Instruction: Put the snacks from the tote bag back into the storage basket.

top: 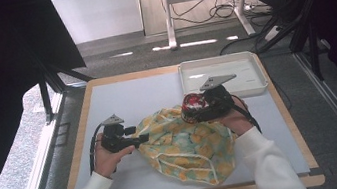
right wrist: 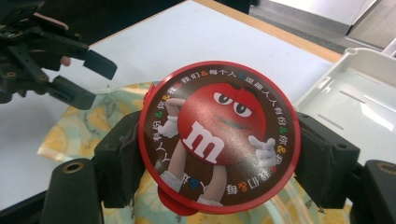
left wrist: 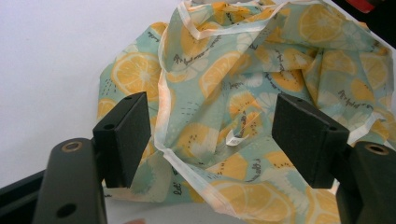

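Observation:
A round red and brown tin (right wrist: 219, 140) with a red candy figure on its lid hangs above the cloth, clamped at both sides by my right gripper (right wrist: 219, 154). From the high view, the tin (top: 191, 104) and right gripper (top: 198, 109) hover over the far right edge of a crumpled lemon-print cloth bag (top: 189, 144). My left gripper (top: 138, 133) rests at the bag's left edge. Its jaws stand wide apart in the left gripper view (left wrist: 224, 135), with the bag's pale-hemmed fabric (left wrist: 243, 84) lying loose between and beyond them.
A white tray (top: 217, 60) stands at the back right of the white mat (top: 126, 95), just beyond the right gripper. The tray (right wrist: 355, 98) lies to the right in the right gripper view. The wooden table edge frames the mat.

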`<state>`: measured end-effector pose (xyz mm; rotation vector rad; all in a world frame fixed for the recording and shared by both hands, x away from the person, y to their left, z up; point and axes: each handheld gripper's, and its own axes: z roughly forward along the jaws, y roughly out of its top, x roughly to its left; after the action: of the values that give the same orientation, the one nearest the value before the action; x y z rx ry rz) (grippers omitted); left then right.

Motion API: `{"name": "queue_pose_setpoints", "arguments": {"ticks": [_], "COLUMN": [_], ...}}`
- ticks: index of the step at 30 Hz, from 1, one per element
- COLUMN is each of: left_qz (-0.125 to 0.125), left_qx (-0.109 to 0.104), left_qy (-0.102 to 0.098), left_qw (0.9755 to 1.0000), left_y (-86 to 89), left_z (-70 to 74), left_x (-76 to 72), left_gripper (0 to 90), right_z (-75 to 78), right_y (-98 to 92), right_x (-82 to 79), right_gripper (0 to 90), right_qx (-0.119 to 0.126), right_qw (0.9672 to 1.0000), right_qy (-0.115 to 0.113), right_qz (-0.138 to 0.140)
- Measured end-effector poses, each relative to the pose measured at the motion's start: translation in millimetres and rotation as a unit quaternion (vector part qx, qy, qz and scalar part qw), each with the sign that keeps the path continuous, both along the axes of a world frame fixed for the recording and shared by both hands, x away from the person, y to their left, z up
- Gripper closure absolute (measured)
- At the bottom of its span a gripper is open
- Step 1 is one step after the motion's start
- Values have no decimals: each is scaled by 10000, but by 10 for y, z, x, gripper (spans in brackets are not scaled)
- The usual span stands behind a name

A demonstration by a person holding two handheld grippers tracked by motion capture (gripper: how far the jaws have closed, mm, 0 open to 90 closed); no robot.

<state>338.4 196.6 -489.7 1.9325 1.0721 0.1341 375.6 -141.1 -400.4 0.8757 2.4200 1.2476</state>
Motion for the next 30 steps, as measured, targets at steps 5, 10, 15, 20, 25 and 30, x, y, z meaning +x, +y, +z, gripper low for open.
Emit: {"name": "queue_pose_setpoints", "arguments": {"ticks": [5, 10, 15, 20, 25, 30], "left_qz": [-9, 10, 69, 38, 70, 40], "left_qx": [19, 28, 7, 22, 2, 3], "left_qy": [-1, -18, -52, -113, -108, -52], "left_qw": [10000, 10000, 10000, 9999, 9999, 10000], "left_y": [-7, -8, 13, 5, 6, -4], "left_z": [-1, -2, 14, 22, 19, 9], "left_x": [0, 1, -4, -16, -13, -8], "left_gripper": [284, 283, 287, 289, 291, 291], "right_z": [32, 53, 79, 114, 121, 127], "right_y": [-3, -27, -43, -60, -66, -60], "right_x": [53, 135, 219, 274, 325, 383], "right_gripper": [257, 257, 257, 257, 257, 257], "right_qx": [-21, -38, -29, 5, -13, -42], "right_qw": [10000, 9999, 9999, 9997, 9995, 9991], "right_qy": [-11, 4, 31, 38, 71, 63], "right_qz": [-32, -95, -144, -254, -296, -406]}}
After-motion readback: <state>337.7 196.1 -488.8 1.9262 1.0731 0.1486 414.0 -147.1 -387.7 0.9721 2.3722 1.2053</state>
